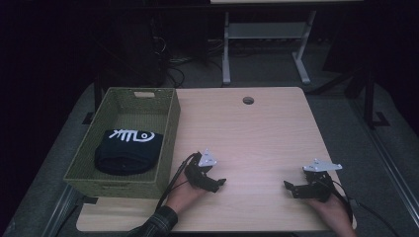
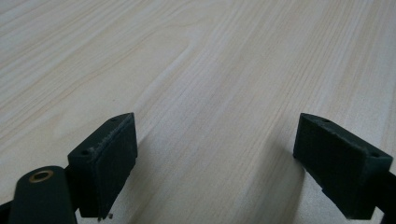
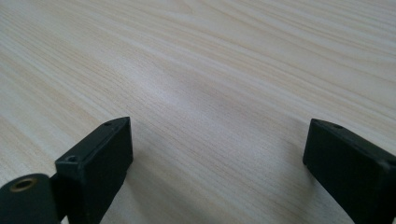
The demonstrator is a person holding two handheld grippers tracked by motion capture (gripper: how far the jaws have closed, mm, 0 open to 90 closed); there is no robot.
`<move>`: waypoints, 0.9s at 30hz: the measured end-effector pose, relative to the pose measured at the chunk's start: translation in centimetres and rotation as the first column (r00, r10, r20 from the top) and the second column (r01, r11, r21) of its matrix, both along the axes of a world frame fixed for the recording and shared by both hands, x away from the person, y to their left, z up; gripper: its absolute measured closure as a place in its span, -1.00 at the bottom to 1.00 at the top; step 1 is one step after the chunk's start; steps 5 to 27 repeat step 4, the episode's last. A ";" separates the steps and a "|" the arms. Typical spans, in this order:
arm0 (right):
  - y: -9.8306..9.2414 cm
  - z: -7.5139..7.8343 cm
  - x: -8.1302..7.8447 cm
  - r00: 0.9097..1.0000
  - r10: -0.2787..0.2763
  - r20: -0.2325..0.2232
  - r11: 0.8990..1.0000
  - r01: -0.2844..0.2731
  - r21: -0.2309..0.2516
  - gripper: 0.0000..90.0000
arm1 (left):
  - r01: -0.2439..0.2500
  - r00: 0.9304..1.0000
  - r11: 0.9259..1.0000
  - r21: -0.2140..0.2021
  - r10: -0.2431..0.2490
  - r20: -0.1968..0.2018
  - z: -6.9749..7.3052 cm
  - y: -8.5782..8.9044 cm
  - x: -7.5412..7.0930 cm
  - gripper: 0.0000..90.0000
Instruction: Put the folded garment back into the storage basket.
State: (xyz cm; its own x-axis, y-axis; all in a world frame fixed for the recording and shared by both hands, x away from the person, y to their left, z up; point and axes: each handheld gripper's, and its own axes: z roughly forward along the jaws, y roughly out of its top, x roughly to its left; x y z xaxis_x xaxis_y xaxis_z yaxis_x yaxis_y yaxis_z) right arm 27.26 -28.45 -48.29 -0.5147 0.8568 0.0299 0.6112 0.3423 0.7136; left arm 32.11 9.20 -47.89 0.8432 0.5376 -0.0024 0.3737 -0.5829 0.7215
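A green woven basket (image 1: 168, 129) stands at the table's left side. Inside it lies a folded black garment (image 1: 127, 150) with a white print. My left gripper (image 1: 220, 182) rests low over the wooden table (image 1: 257, 133) just right of the basket's near corner, open, its jaws pointing right. In the left gripper view the left gripper (image 2: 217, 163) has only bare wood between its wide-apart jaws. My right gripper (image 1: 288, 186) sits near the table's front right, open, jaws pointing left. In the right gripper view the right gripper (image 3: 217, 168) also frames nothing but wood grain.
A round cable hole (image 1: 248, 100) is set in the far middle of the table. Beyond the table stand a white desk frame (image 1: 267, 34) and cables on a dark floor. Cables trail from both grippers off the front edge.
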 end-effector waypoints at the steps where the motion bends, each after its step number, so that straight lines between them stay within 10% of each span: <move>1: 0.0 0.0 0.0 1.000 0.000 0.000 1.000 0.000 0.000 -0.83 | 0.000 1.000 1.000 0.000 0.000 0.000 0.0 0.0 0.0 -0.71; 27: 0.0 0.0 0.0 1.000 0.000 0.000 1.000 0.000 0.000 -0.83 | 0.000 1.000 1.000 0.000 0.000 0.000 0.0 0.0 0.0 -0.71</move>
